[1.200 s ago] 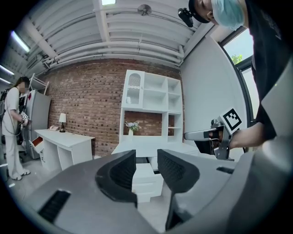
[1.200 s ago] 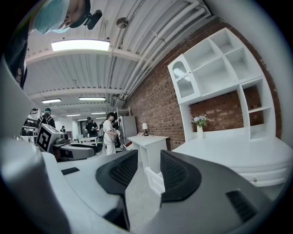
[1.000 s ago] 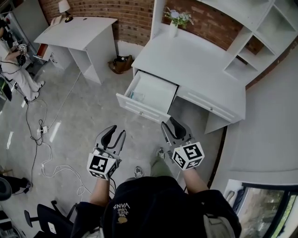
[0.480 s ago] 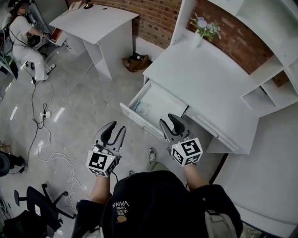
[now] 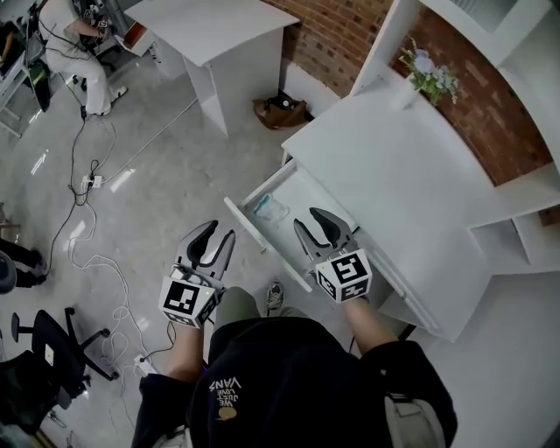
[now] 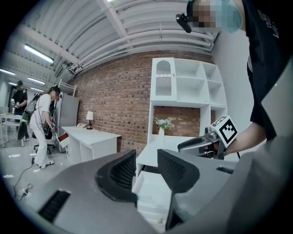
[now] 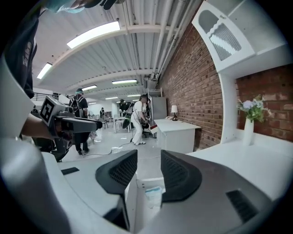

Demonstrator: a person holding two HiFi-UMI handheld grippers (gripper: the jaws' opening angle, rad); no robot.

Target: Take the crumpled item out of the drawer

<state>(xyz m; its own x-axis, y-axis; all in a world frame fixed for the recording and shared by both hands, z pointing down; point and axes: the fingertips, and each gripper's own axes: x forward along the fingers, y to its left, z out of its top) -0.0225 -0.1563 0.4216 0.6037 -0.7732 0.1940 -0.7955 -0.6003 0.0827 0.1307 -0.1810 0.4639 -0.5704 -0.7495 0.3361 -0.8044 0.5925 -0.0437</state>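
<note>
The white desk's drawer stands pulled open. A pale crumpled item with a bluish tint lies in its left end. My right gripper is open and hovers over the drawer's right part, to the right of the item. In the right gripper view the crumpled item shows low between the empty fingers of my right gripper. My left gripper is open and empty over the floor, left of the drawer front. In the left gripper view the drawer lies ahead of my left gripper.
The desk top carries a vase of flowers under white shelves. A second white desk stands at the back, with a brown bag on the floor between them. Cables, an office chair and a person are at the left.
The view has swung round and closer to the desk. Both grippers have come nearer the drawer, and the right one now sits over it. Both stay open.
</note>
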